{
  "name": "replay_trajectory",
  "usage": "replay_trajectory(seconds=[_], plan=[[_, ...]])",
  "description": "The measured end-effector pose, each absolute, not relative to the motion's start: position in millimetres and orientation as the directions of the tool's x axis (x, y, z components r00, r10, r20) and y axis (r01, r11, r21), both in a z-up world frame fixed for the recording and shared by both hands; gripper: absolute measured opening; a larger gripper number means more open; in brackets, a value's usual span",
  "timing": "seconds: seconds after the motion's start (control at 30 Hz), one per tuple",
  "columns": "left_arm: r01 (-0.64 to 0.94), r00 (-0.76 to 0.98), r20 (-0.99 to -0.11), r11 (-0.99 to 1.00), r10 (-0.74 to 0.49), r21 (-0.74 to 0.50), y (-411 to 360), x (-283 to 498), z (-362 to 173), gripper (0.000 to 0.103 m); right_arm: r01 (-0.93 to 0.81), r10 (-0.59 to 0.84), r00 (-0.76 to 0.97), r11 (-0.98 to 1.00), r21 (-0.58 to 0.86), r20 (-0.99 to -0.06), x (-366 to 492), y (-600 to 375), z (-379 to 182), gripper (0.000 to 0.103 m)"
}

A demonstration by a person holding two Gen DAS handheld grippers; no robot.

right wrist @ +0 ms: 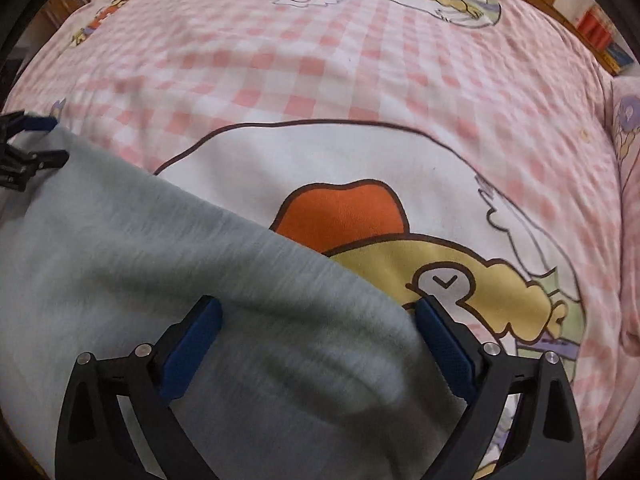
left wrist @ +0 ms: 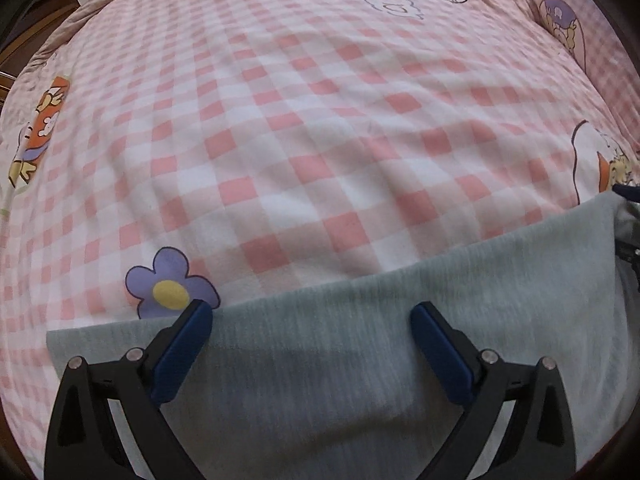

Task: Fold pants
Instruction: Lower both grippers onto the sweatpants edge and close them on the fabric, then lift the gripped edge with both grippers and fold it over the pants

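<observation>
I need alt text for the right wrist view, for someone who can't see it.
The right tongs hang open over the edge of pale grey-green pants lying on a pink checked cartoon-print bedspread. The left tongs show at the far left edge.

Bed [left wrist: 304,128] covered by pink-and-white checked sheet [right wrist: 360,80] printed with cartoon figures and a purple flower [left wrist: 170,282]. Pale grey-green pants [right wrist: 140,260] spread flat across its near part.
</observation>
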State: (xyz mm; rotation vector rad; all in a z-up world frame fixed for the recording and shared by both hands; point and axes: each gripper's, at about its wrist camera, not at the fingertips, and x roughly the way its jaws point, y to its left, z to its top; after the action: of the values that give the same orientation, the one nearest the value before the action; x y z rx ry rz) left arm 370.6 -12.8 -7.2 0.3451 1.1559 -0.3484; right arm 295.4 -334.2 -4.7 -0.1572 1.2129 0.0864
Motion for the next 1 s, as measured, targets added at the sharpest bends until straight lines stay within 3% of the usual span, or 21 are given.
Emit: replay_trajectory(seconds=[0.17, 0.27, 0.37, 0.43, 0.47, 0.5, 0.57, 0.6, 0.63, 1.0], plan=[[0.438, 0.347, -0.933, 0.896, -0.096, 0.071, -8.7, 362.9, -14.1, 0.101, -0.136, 0.005, 0.358, 0.990, -0.046, -0.934, 295.1, -336.3, -10.0, 0.102], [0.450, 0.342, -0.934, 0.891, -0.103, 0.066, -6.7, 368.7, -13.5, 0.093, -0.132, 0.019, 0.365, 0.991, -0.032, -0.931, 294.2, -335.7, -10.8, 0.102], [0.488, 0.331, -0.936, 0.871, -0.120, 0.061, -16.8, 364.0, -5.7, 0.066, -0.139, 0.023, 0.373, 0.990, -0.031, -0.928, 292.7, -335.4, -10.3, 0.100], [0.516, 0.325, -0.937, 0.854, -0.130, 0.061, -25.9, 357.6, -1.7, 0.033, -0.152, 0.038, 0.379, 0.988, -0.021, -0.925, 291.0, -336.4, -8.5, 0.085], [0.521, 0.326, -0.937, 0.851, -0.125, 0.068, -29.0, 355.7, -0.1, 0.026, -0.165, 0.043, 0.385, 0.986, -0.023, -0.922, 286.5, -333.2, -5.7, 0.080], [0.526, 0.326, -0.938, 0.847, -0.122, 0.073, -33.0, 353.1, 0.6, 0.015, -0.176, 0.044, 0.389, 0.984, -0.028, -0.920, 282.3, -329.1, -2.6, 0.067], [0.524, 0.339, -0.935, 0.847, -0.106, 0.093, -36.5, 348.5, 1.6, 0.011, -0.196, 0.046, 0.393, 0.980, -0.035, -0.918, 275.2, -323.5, 2.6, 0.043], [0.521, 0.346, -0.933, 0.848, -0.099, 0.103, -37.6, 345.5, 3.0, 0.007, -0.206, 0.058, 0.391, 0.978, -0.025, -0.919, 275.6, -318.8, 6.3, 0.020], [0.517, 0.352, -0.931, 0.849, -0.097, 0.107, -39.0, 343.6, 4.3, 0.005, -0.209, 0.074, 0.388, 0.978, -0.010, -0.919, 272.1, -317.6, 9.0, 0.015], [0.460, 0.409, -0.899, 0.886, -0.157, 0.054, -9.9, 288.1, 63.9, 0.004, -0.242, 0.173, 0.474, 0.968, 0.061, -0.863, 229.8, -312.3, 72.1, 0.011]])
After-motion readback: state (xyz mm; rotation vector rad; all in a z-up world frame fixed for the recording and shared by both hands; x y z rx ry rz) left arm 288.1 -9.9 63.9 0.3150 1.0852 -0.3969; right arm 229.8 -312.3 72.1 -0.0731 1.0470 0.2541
